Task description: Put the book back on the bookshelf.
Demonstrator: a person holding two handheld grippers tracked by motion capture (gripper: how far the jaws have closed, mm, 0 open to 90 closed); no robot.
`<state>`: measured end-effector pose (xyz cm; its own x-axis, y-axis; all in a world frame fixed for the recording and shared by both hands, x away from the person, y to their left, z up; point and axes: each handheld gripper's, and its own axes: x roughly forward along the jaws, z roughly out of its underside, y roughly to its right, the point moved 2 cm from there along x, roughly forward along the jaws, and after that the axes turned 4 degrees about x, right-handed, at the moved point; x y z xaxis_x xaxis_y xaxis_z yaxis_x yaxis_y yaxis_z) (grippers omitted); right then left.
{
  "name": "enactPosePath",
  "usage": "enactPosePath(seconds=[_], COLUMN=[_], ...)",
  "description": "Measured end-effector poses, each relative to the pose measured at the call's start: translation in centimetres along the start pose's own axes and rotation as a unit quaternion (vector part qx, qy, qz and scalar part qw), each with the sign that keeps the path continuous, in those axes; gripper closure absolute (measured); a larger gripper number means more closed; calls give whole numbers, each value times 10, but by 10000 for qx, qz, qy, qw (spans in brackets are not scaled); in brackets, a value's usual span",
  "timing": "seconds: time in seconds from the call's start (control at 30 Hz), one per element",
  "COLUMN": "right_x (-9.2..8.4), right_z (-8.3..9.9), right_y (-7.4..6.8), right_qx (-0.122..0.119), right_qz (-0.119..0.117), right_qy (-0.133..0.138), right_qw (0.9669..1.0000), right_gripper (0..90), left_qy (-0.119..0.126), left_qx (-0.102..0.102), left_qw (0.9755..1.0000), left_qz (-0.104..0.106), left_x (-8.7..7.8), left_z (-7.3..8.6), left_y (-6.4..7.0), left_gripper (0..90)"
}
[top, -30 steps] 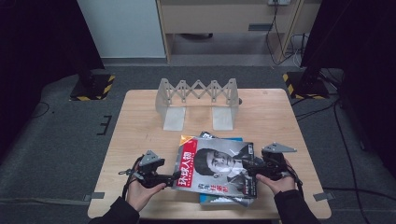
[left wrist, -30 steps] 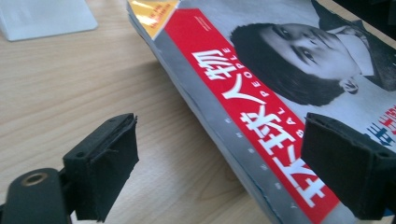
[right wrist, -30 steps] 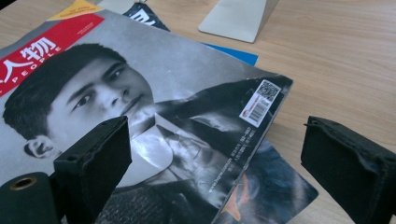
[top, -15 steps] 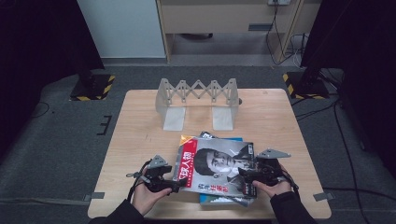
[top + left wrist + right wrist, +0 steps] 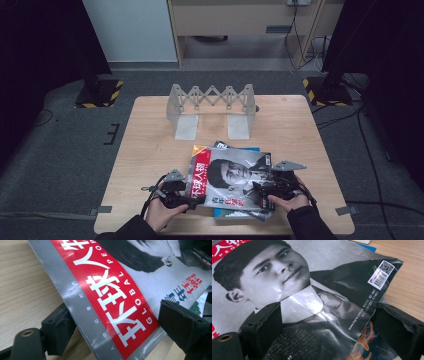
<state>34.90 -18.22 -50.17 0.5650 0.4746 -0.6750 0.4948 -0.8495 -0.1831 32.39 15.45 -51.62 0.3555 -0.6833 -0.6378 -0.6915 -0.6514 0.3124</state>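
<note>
A: Where does the magazine (image 5: pixel 231 179) lie?

B: On the near half of the wooden table (image 5: pixel 150 145), on top of a small stack of other magazines (image 5: pixel 235 212) whose blue edges show beneath and behind it. Its cover has a red title band along the left side and a black-and-white portrait. The spine edge looks lifted off the wood in the left gripper view.

A: And the left gripper (image 5: pixel 192 202)?

B: It sits at the magazine's near left corner, in the person's left hand (image 5: pixel 162 215). In the left gripper view the spine and red band (image 5: pixel 110 302) run between the two black jaws; these have just been closing, with the magazine between them, but the pads are not pressing on it yet, so the jaws are still released.

A: The right gripper (image 5: pixel 260 196)?

B: In the right hand (image 5: pixel 286 202), at the near right side of the cover. In the right gripper view its jaws stand either side of the cover's crumpled right edge (image 5: pixel 362 315), spread apart, not clenched on it.

A: Anything farther off?

B: A grey folding rack (image 5: pixel 212 107) stands toward the far edge of the table, well apart from the magazines.
</note>
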Motion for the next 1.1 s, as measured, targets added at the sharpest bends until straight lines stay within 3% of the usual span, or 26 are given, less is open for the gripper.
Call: enactPosePath(seconds=[0.2,0.33,0.57,0.67,0.77,0.87,1.1], right_x=[1,2,3,3,3,3,3], right_z=[1,1,2,2,2,2,1], right_y=[1,1,0,0,0,0,1], right_qx=[28,28,56,57,81,64,48], right_qz=[-20,-19,-30,-34,-33,-34,-59], right_qy=[11,19,40,27,34,30,15], right_qw=[10000,10000,10000,10000,10000,10000,10000], right_gripper=[86,84,76,70,64,64,62], left_qy=[27,363,690,735,629,597,653], left_qx=[-201,-256,-281,-358,-303,-338,-587], left_qw=[9996,9984,9962,9944,9943,9942,9920], left_qz=[204,341,449,673,809,829,904], left_x=[-5,-18,-22,-19,-13,-11,-13], left_z=[-2,-9,-14,-14,-14,-16,-22], left_y=[-3,-3,0,1,6,7,3], left_gripper=[211,291,293,303,325,335,466])
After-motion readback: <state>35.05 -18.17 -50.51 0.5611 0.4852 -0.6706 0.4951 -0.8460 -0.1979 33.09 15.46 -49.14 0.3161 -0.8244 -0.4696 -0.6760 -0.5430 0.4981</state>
